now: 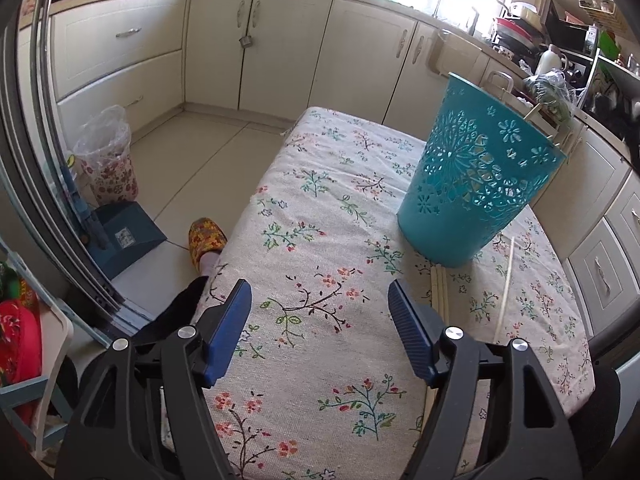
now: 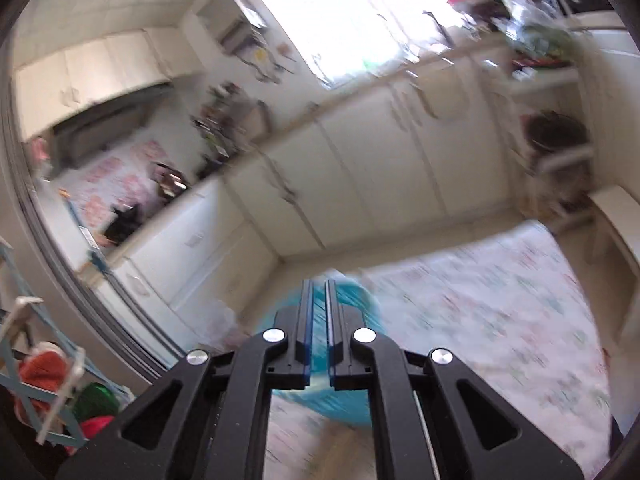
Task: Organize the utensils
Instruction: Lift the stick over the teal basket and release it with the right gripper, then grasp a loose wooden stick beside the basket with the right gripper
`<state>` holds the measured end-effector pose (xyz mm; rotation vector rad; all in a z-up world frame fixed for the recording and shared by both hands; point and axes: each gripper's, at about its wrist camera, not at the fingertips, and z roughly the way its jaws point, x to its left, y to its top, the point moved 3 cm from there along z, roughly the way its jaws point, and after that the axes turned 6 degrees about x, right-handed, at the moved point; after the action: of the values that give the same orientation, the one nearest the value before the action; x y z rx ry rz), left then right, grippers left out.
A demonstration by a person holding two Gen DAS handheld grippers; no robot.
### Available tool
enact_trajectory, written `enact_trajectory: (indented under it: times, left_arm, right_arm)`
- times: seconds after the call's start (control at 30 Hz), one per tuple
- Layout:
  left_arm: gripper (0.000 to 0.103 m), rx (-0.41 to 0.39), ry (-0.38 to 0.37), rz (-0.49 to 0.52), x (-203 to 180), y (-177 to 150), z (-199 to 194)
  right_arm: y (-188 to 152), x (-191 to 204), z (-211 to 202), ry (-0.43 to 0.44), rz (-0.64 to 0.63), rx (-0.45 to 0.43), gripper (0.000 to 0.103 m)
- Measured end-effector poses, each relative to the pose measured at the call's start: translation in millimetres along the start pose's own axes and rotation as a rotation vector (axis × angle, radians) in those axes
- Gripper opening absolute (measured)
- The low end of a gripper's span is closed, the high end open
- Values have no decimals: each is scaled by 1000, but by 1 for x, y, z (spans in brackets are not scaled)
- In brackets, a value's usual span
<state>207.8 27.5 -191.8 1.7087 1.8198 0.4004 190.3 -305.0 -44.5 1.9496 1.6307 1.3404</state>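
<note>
A teal perforated holder [image 1: 476,184] stands tilted on the floral-cloth table [image 1: 320,248], its rim leaning to the right. Thin wooden sticks [image 1: 440,292] lie on the cloth at its base, and one skewer [image 1: 505,284] lies to their right. More sticks poke out above the holder's rim [image 1: 538,110]. My left gripper [image 1: 320,308] is open and empty, low over the cloth, left of the holder. In the blurred right wrist view my right gripper [image 2: 319,292] is nearly shut just above the teal holder [image 2: 348,404]; I cannot see whether anything is between the fingers.
Cream cabinets [image 1: 280,48] line the far wall. A cluttered counter [image 1: 560,52] is at the right. On the floor to the left are a lined bin [image 1: 108,156], a blue dustpan [image 1: 128,236] and a slippered foot [image 1: 206,240]. A rack [image 2: 44,372] stands at the left.
</note>
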Motion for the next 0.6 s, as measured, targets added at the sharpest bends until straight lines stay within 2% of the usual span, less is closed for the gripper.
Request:
enact_trajectory:
  times: [0.03, 0.07, 0.1, 0.13, 0.2, 0.37, 0.43, 0.47, 0.53, 0.57, 0.6]
  left_arm:
    - [67, 2, -2, 1, -1, 0, 2]
    - [67, 3, -4, 4, -3, 0, 3]
    - [68, 6, -5, 10, -5, 0, 5]
    - [68, 9, -6, 14, -7, 0, 6]
    - [68, 19, -8, 27, -12, -2, 9]
    - [68, 21, -1, 37, -14, -4, 9]
    - [68, 21, -1, 29, -13, -3, 10]
    - [68, 21, 0, 29, -13, -3, 10]
    - [68, 22, 2, 28, -12, -3, 11]
    - [68, 25, 1, 24, -11, -3, 12]
    - [68, 29, -1, 20, -10, -3, 13]
  right_arm:
    - [-11, -11, 4, -49, 17, 37, 14]
    - [-26, -24, 10, -98, 39, 82, 34]
    - [-40, -36, 18, -157, 53, 129, 45]
    - [-56, -50, 31, -231, 58, 194, 45]
    - [-73, -70, 55, -285, 72, 278, 45]
    - [-71, -93, 100, -394, 57, 337, 45]
    - [-72, -94, 118, -380, 20, 382, 45]
    - [-72, -93, 120, -376, -2, 381, 40]
    - [-75, -88, 122, -352, -102, 402, 21]
    - [-78, -86, 120, -277, -132, 435, 12]
    - [-85, -78, 117, -248, -153, 450, 12]
